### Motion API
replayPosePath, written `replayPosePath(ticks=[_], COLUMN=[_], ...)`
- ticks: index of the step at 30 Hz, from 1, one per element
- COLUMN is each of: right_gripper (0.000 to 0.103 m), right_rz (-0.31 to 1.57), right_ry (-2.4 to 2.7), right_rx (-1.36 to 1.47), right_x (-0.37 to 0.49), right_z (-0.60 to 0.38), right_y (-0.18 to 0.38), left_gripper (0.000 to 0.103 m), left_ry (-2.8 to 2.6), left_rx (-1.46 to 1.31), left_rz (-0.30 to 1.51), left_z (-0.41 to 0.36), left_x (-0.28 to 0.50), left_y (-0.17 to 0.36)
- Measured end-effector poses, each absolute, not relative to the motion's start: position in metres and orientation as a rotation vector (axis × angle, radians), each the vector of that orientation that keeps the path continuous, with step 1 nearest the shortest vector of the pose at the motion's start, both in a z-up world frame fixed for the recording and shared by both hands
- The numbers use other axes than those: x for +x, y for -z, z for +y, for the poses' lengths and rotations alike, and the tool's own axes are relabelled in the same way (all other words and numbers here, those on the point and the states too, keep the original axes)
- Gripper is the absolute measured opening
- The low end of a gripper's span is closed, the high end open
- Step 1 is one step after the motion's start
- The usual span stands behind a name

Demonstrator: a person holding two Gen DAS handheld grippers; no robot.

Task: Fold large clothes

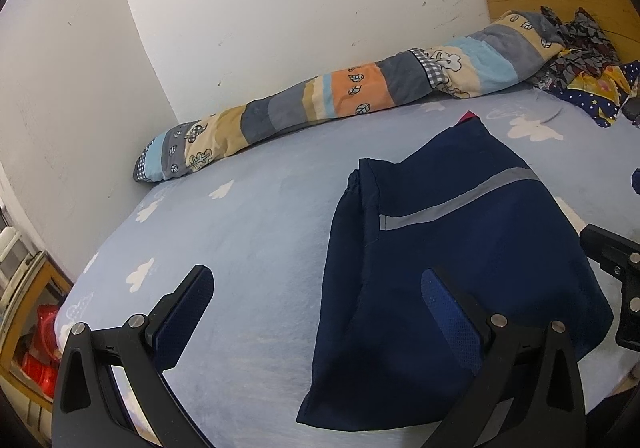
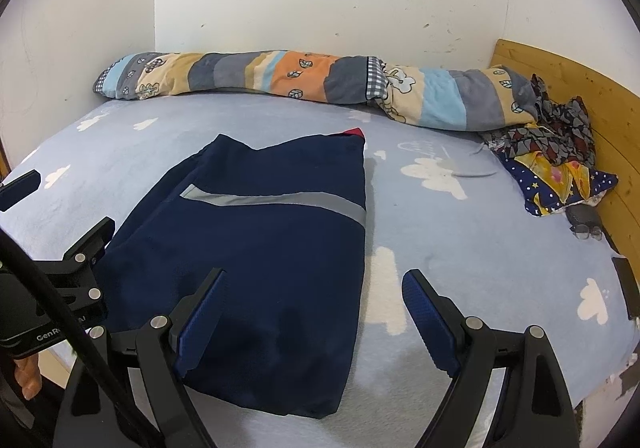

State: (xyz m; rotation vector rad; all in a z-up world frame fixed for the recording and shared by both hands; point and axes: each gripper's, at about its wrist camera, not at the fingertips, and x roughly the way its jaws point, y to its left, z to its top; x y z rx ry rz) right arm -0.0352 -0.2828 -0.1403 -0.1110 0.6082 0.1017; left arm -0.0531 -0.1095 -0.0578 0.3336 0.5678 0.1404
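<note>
From the left wrist, the left hand-held gripper (image 1: 320, 312) is hovering with jaws apart and empty, the folded navy garment (image 1: 452, 268) lying on the bed (image 1: 256, 232) ahead to its right; from the right wrist, the right hand-held gripper (image 2: 312, 312) is gaping empty, the garment's long axis running away from it, its near hem closest.

Both the left claw (image 1: 320, 300) and right claw (image 2: 312, 304) have black angular frames, silver round screws at the pivots and blue textured pads (image 2: 424, 320). A black cable (image 2: 60, 312) crosses the left claw's body, which bears partly hidden white lettering.
</note>
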Motion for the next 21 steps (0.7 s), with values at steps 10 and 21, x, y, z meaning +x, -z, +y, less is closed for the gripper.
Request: replayPosePath(ticks=[10,21], right_gripper=[0.091,0.091], right_rz=[0.607,0.613], right_ry=[-0.106,-0.107], right_rx=[-0.108,-0.076], right_x=[-0.0319,-0.0295], right_z=[-0.2875,-0.2916], right_y=[0.1390,0.1394], left_gripper=[0.103,0.103], left_ry=[-0.141,-0.047], left_rx=[0.335,0.255], left_rz=[0.564,0.627], left_z=[-0.1103,-0.1012], left_x=[-0.0538,-0.0516], left_y=[0.0578,0.0588])
